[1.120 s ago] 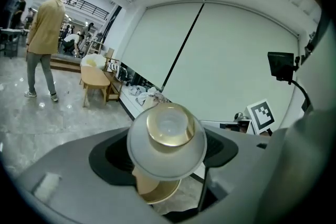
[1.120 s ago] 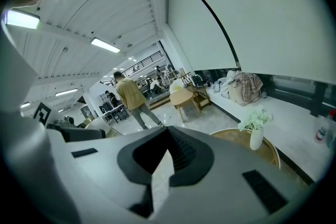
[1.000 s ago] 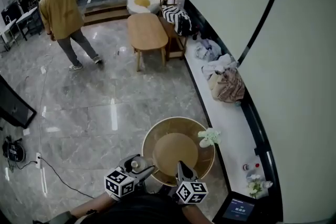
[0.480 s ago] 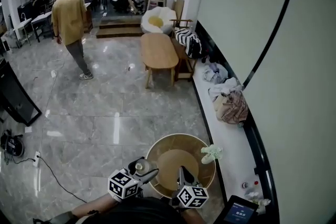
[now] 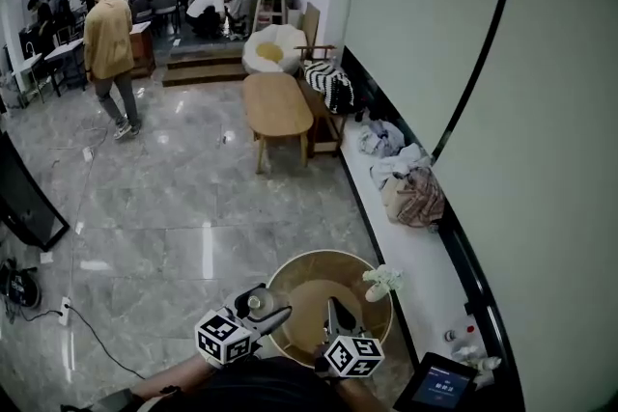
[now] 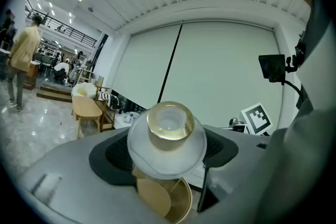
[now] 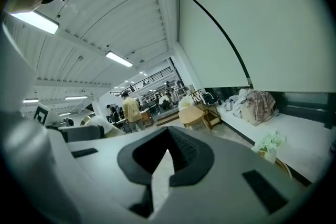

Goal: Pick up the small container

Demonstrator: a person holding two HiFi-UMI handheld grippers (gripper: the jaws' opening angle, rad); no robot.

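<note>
The small container [image 6: 168, 135], a frosted round jar with a gold collar, sits clamped between the jaws of the left tongs [image 5: 261, 310]. It is up in the air, with the round wooden surface [image 5: 328, 256] showing below it, so the pick-up looks done (or very nearly). What matters now, I judge, is a steady hold. The jar's body is rounded and could slip if the squeeze loosens or the tongs tip, so hold it level and raise it slowly, away from the small plant [image 5: 382, 280] at the surface's edge. The right tongs [image 7: 166, 156] are closed on nothing, just beside the left, free to steady the jar from beneath.
</note>
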